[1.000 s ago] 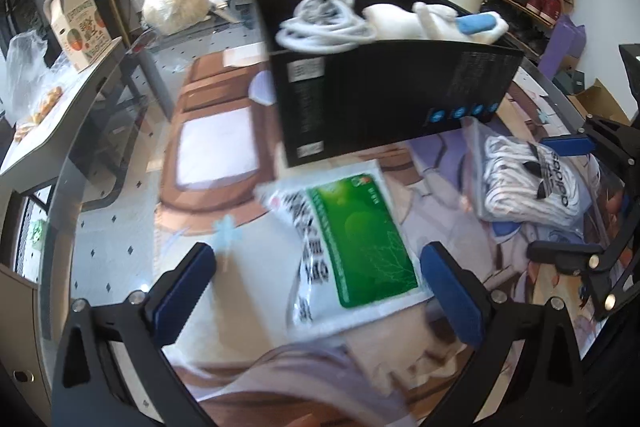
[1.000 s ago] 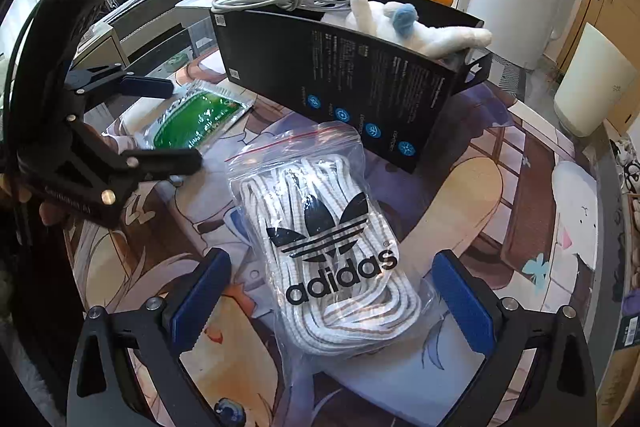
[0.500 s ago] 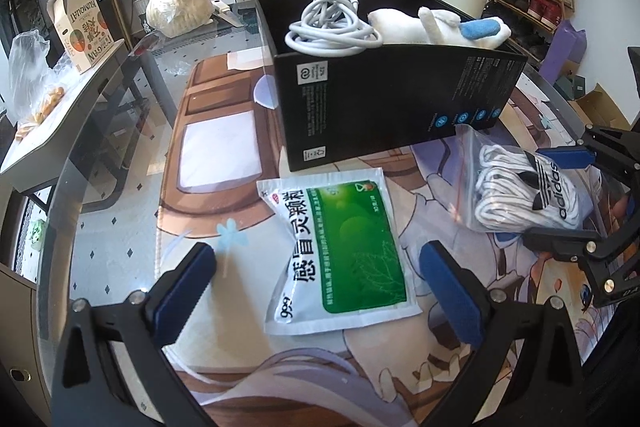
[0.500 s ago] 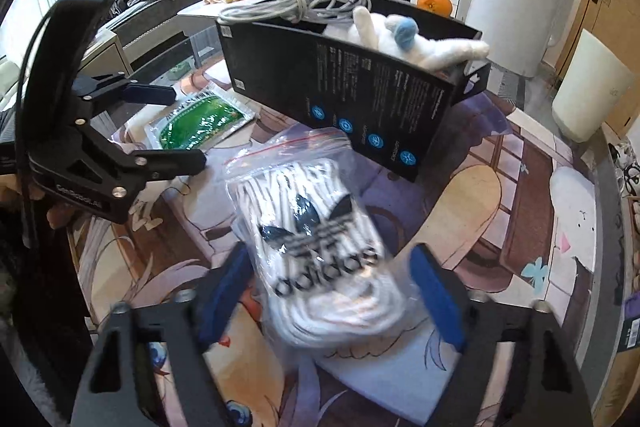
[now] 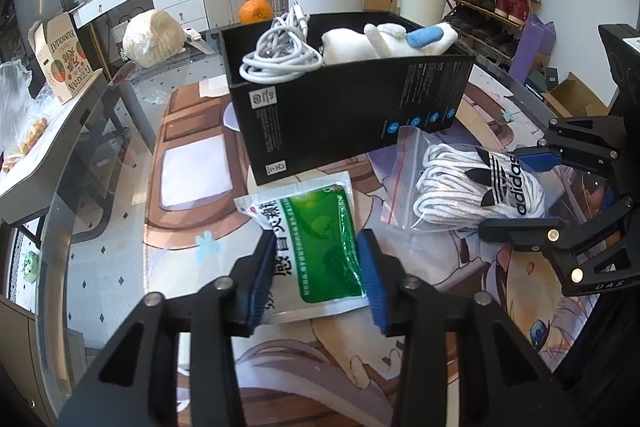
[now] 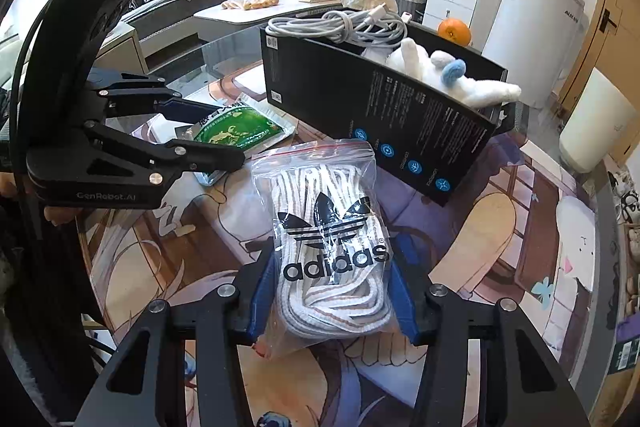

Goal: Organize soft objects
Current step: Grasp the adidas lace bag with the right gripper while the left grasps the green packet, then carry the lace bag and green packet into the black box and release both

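- Left gripper (image 5: 318,267): jaws closed on the green sachet (image 5: 316,239), lower centre of frame.
- Right gripper (image 6: 332,291): clamped on the bagged laces (image 6: 332,247), lower centre.
- Both judged light, limp and slippery-skinned; grip mid-body.
- Black box (image 5: 360,119): upper centre.

we see the green sachet (image 5: 318,251) lying flat on the printed mat, white-bordered with a shiny green face, its near end between blue pads. just right of it the laces bag (image 6: 330,247), a clear zip bag with a red seal strip, stuffed with coiled white laces and printed with a black adidas logo, lies on the mat with its near end squeezed in. behind both stands the black box (image 5: 352,119), open-topped. inside it we spot a coiled grey-white cable (image 5: 280,57) at the left end and a white plush (image 5: 390,41) with a blue patch, poking above the rim.
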`<state>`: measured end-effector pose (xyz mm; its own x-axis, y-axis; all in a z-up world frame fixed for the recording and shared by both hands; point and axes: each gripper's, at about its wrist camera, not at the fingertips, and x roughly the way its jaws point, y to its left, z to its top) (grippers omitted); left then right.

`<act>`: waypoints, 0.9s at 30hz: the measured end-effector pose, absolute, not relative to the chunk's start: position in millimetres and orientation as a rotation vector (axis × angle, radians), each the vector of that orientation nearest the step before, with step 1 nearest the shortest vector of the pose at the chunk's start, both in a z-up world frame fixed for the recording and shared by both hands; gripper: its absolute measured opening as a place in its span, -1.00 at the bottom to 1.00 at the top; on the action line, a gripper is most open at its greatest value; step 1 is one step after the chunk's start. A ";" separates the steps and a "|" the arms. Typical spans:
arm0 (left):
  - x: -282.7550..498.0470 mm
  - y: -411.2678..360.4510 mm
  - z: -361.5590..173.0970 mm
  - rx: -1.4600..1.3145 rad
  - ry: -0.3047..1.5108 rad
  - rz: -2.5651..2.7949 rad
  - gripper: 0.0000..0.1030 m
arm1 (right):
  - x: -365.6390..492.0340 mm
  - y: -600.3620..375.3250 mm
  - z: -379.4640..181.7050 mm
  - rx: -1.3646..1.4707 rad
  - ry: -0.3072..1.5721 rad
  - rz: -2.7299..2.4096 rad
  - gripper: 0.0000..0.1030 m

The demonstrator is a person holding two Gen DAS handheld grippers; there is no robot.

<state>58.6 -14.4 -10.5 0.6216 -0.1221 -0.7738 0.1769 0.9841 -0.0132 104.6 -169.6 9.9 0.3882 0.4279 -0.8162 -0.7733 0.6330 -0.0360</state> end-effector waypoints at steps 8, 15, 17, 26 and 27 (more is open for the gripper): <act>47.4 -12.5 5.2 0.039 0.836 -0.210 -0.33 | 99.2 -176.8 22.5 -0.421 0.828 0.813 -0.03; 34.0 -6.5 34.9 0.001 0.739 -0.239 -0.33 | 92.8 -190.6 49.7 -0.359 0.751 0.829 -0.03; 31.2 -4.3 42.9 -0.020 0.717 -0.250 -0.33 | 91.7 -194.0 58.3 -0.337 0.730 0.835 -0.03; 37.7 -4.3 64.9 -0.030 0.658 -0.247 -0.32 | 99.1 -198.8 83.4 -0.292 0.663 0.787 -0.03; 41.0 -3.9 66.3 -0.033 0.657 -0.245 -0.32 | 102.4 -198.7 85.3 -0.284 0.663 0.777 -0.03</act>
<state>41.0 -3.9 66.3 0.7639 -0.2357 -0.6007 0.2148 0.9707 -0.1076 102.4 -198.7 85.3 0.5252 0.5539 -0.6461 -0.7253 0.6884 0.0006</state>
